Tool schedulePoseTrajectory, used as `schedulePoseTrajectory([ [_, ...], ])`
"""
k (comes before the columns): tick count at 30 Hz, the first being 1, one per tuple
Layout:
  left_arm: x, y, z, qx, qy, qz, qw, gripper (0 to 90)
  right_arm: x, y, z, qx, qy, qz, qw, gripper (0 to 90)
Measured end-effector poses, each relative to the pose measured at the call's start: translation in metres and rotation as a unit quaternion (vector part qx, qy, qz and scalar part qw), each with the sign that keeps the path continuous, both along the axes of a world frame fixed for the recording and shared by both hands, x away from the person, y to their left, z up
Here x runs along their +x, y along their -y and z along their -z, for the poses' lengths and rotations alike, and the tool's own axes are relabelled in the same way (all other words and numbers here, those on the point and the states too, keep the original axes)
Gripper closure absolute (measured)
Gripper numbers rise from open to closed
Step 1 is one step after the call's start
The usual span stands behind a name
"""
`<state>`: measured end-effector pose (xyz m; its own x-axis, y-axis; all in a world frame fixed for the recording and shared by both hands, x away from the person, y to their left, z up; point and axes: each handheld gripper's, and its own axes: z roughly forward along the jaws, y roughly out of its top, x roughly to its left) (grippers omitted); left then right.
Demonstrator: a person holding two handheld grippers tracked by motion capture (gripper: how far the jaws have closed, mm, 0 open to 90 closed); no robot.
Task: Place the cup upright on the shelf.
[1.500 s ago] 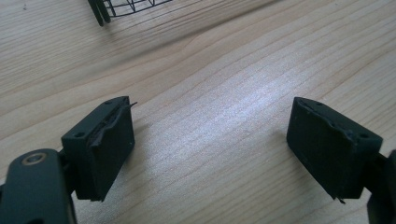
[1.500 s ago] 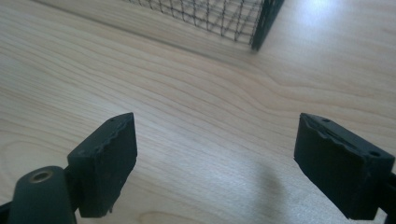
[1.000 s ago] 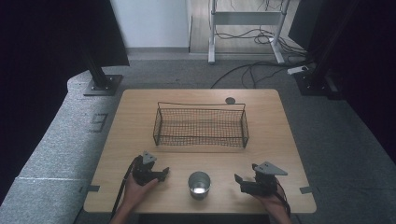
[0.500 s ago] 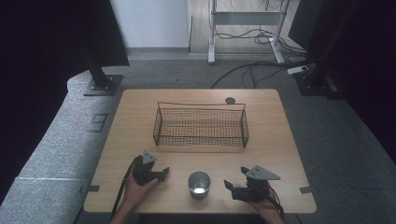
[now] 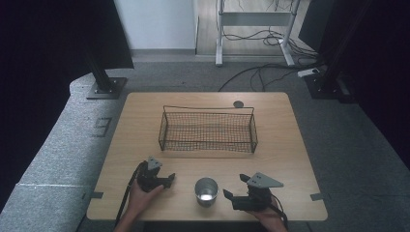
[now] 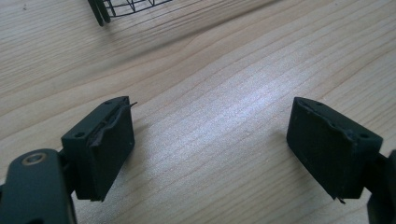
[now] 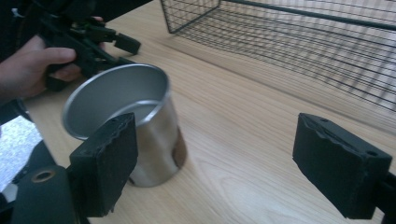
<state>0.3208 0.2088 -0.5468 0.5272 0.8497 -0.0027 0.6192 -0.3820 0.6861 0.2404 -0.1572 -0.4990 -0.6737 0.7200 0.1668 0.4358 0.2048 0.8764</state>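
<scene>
Metal cup (image 5: 206, 191) upright at near edge of worktop (image 5: 290, 145), between both grippers. Right gripper (image 5: 227, 195) jaws wide, just right of cup, approaching; must slide left to straddle cup, then close. Left gripper (image 5: 170, 179) wide, empty. Wire basket (image 5: 208, 129) farther off.

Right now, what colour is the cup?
Shiny silver cup, best seen in the right gripper view.
</scene>
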Motion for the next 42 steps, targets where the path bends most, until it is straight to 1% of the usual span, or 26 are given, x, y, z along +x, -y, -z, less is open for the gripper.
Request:
schedulePoseTrajectory([
  [5, 0.0, 0.0, 0.0, 0.0, 0.0, 0.0, 1.0, 15.0, -0.004, -0.017, -0.003, 0.001, 0.004, -0.024, 0.9997, 13.1],
  [6, 0.0, 0.0, 0.0, 0.0, 0.0, 0.0, 1.0, 15.0, -0.004, -0.017, -0.003, 0.001, 0.004, -0.024, 0.9997, 13.1],
  [7, 0.0, 0.0, 0.0, 0.0, 0.0, 0.0, 1.0, 15.0, -0.004, -0.022, -0.003, -0.004, 0.006, -0.027, 0.9996, 12.9],
  [8, 0.0, 0.0, 0.0, 0.0, 0.0, 0.0, 1.0, 15.0, -0.004, -0.022, -0.003, -0.004, 0.006, -0.027, 0.9996, 12.9],
  [9, 0.0, 0.0, 0.0, 0.0, 0.0, 0.0, 1.0, 15.0, -0.004, -0.027, -0.002, -0.006, 0.004, -0.031, 0.9995, 12.8],
  [12, 0.0, 0.0, 0.0, 0.0, 0.0, 0.0, 1.0, 15.0, -0.004, -0.032, -0.001, -0.007, 0.004, -0.035, 0.9994, 12.7],
  [13, 0.0, 0.0, 0.0, 0.0, 0.0, 0.0, 1.0, 15.0, -0.003, -0.037, -0.001, -0.01, 0.004, -0.041, 0.9991, 12.6],
  [19, 0.0, 0.0, 0.0, 0.0, 0.0, 0.0, 1.0, 15.0, 0.001, -0.047, -0.001, -0.011, 0.002, -0.047, 0.9988, 12.1],
  [22, 0.0, 0.0, 0.0, 0.0, 0.0, 0.0, 1.0, 15.0, 0.002, -0.055, 0.001, -0.018, 0.003, -0.052, 0.9985, 10.9],
  [31, 0.0, 0.0, 0.0, 0.0, 0.0, 0.0, 1.0, 15.0, 0.002, -0.063, 0.002, -0.011, 0.005, -0.058, 0.9982, 8.9],
  [33, 0.0, 0.0, 0.0, 0.0, 0.0, 0.0, 1.0, 15.0, 0.002, -0.065, 0.002, -0.014, 0.004, -0.062, 0.998, 7.8],
  [34, 0.0, 0.0, 0.0, 0.0, 0.0, 0.0, 1.0, 15.0, 0.0, -0.067, 0.002, -0.016, 0.004, -0.068, 0.9975, 6.6],
  [36, 0.0, 0.0, 0.0, 0.0, 0.0, 0.0, 1.0, 15.0, 0.0, -0.068, 0.002, -0.016, 0.004, -0.069, 0.9975, 6.4],
  [37, 0.0, 0.0, 0.0, 0.0, 0.0, 0.0, 1.0, 15.0, 0.0, -0.07, 0.004, -0.022, 0.004, -0.069, 0.9974, 5.6],
  [40, 0.0, 0.0, 0.0, 0.0, 0.0, 0.0, 1.0, 15.0, 0.001, -0.073, 0.007, -0.028, 0.004, -0.066, 0.9974, 5.3],
  [42, 0.0, 0.0, 0.0, 0.0, 0.0, 0.0, 1.0, 15.0, 0.002, -0.074, 0.008, -0.028, 0.003, -0.065, 0.9975, 5.3],
])
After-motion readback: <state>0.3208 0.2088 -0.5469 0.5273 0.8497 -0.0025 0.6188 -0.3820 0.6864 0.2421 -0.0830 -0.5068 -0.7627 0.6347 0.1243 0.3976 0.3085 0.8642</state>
